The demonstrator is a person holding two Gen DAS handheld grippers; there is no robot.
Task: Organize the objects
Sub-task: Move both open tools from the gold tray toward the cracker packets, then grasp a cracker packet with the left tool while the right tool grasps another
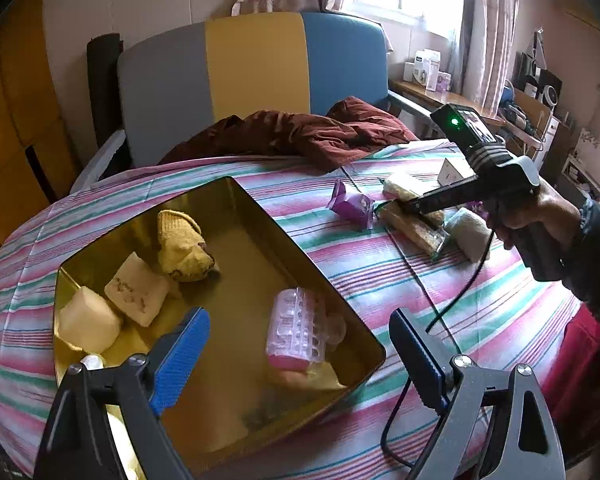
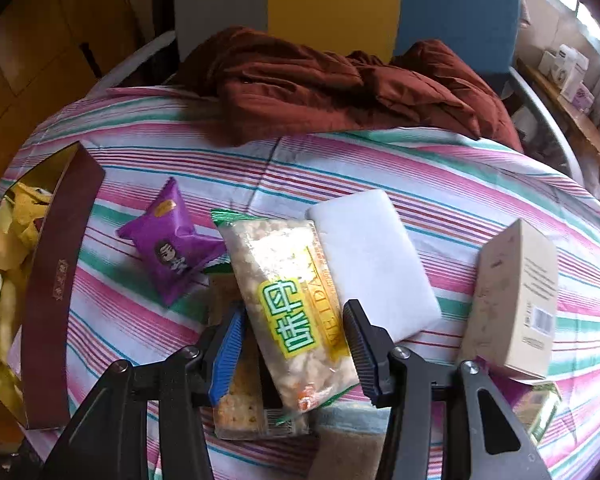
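Note:
A gold tin box [image 1: 284, 248] on the striped bed holds a yellow knit item [image 1: 182, 246], two pale blocks [image 1: 136, 294] and a pink plastic roller [image 1: 298, 328]. My left gripper [image 1: 300, 360] is open and empty, just above the box's near end. My right gripper [image 2: 296, 344] is open with its jaws on either side of a clear rice-cracker packet [image 2: 296, 300], which lies on another cracker packet [image 2: 236, 404]. A purple snack packet [image 2: 170, 246] lies to the left, a white block [image 2: 374, 264] to the right. In the left wrist view, the right gripper [image 1: 404, 206] sits over the packets [image 1: 416, 228].
A beige carton [image 2: 516, 300] stands right of the white block. The box's brown outer wall [image 2: 56, 280] is at the left. A dark red blanket [image 2: 340, 88] lies at the far side of the bed. A cable [image 1: 440, 320] trails across the sheet.

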